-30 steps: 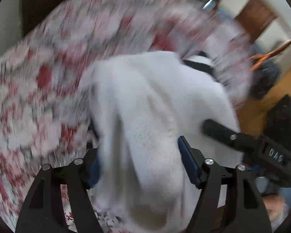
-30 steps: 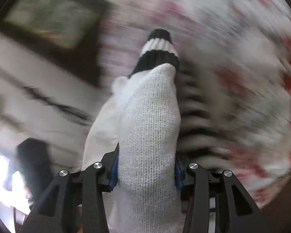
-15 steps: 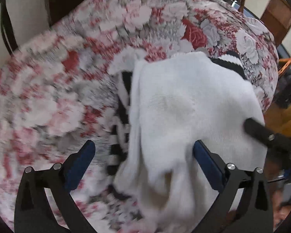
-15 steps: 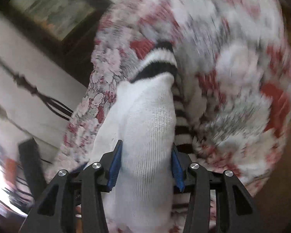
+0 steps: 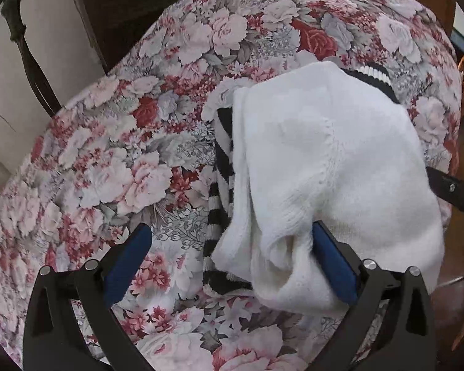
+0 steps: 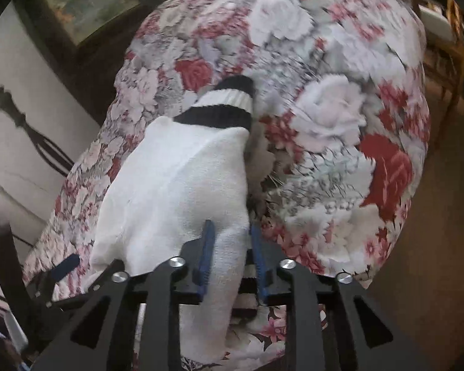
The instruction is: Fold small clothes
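We see a white knitted sock with a black-and-white ribbed cuff lying on a round table draped in a red, pink and grey rose-print cloth. It rests on top of a black-and-white striped sock, whose stripes peek out along its left edge in the left wrist view.

Our left gripper stands with its jaws spread wide — the left blue pad hovers over bare floral cloth, well clear of the fabric, while the right blue pad sits against the bunched near end of the white sock. Nothing is clamped there; the sock's crumpled end lies only partly between the fingers.

Our right gripper is closing on the near end of the white sock — the knit fills the narrow gap between its two blue pads, which press it from both sides. From that grip the sock runs away across the cloth to its cuff.
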`<control>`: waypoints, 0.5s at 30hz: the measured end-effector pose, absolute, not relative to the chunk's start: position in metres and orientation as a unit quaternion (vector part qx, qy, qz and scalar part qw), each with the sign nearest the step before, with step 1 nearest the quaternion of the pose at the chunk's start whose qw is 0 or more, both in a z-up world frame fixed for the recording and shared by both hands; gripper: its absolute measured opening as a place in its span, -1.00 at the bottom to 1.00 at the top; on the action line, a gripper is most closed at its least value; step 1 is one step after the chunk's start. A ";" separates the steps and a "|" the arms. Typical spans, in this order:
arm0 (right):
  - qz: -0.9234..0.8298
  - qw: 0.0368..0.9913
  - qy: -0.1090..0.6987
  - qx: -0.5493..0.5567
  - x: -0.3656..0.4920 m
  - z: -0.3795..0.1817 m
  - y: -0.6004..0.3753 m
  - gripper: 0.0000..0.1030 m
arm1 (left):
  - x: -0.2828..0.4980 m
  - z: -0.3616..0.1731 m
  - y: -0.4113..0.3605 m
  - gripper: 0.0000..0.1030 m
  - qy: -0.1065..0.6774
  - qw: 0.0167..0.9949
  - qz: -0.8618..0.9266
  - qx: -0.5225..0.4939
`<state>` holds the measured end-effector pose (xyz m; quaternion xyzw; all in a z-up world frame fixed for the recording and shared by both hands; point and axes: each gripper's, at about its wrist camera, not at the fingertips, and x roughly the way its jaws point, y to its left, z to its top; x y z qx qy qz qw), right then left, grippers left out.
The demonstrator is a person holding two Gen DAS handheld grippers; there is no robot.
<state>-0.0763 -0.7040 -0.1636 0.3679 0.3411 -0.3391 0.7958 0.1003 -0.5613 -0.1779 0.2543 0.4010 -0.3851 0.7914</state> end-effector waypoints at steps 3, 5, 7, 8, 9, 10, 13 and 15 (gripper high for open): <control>-0.340 0.795 0.343 0.368 -0.077 -0.167 -0.704 -0.44 | 0.099 -0.180 -0.561 0.92 0.399 0.794 -0.381 0.256; -0.340 0.794 0.343 0.369 -0.077 -0.168 -0.705 -0.44 | 0.099 -0.181 -0.560 0.92 0.399 0.794 -0.380 0.257; -0.339 0.794 0.342 0.371 -0.078 -0.169 -0.705 -0.44 | 0.098 -0.182 -0.560 0.92 0.397 0.795 -0.379 0.260; -0.339 0.794 0.342 0.372 -0.077 -0.169 -0.705 -0.44 | 0.097 -0.182 -0.560 0.92 0.396 0.795 -0.377 0.262; -0.339 0.794 0.342 0.372 -0.080 -0.169 -0.703 -0.42 | 0.097 -0.183 -0.561 0.92 0.395 0.796 -0.376 0.263; -0.338 0.793 0.341 0.374 -0.080 -0.170 -0.703 -0.40 | 0.097 -0.183 -0.561 0.92 0.394 0.797 -0.374 0.265; -0.335 0.790 0.340 0.384 -0.078 -0.171 -0.705 -0.37 | 0.097 -0.184 -0.560 0.92 0.393 0.797 -0.372 0.267; -0.333 0.790 0.339 0.387 -0.078 -0.172 -0.706 -0.36 | 0.097 -0.185 -0.560 0.92 0.392 0.798 -0.372 0.268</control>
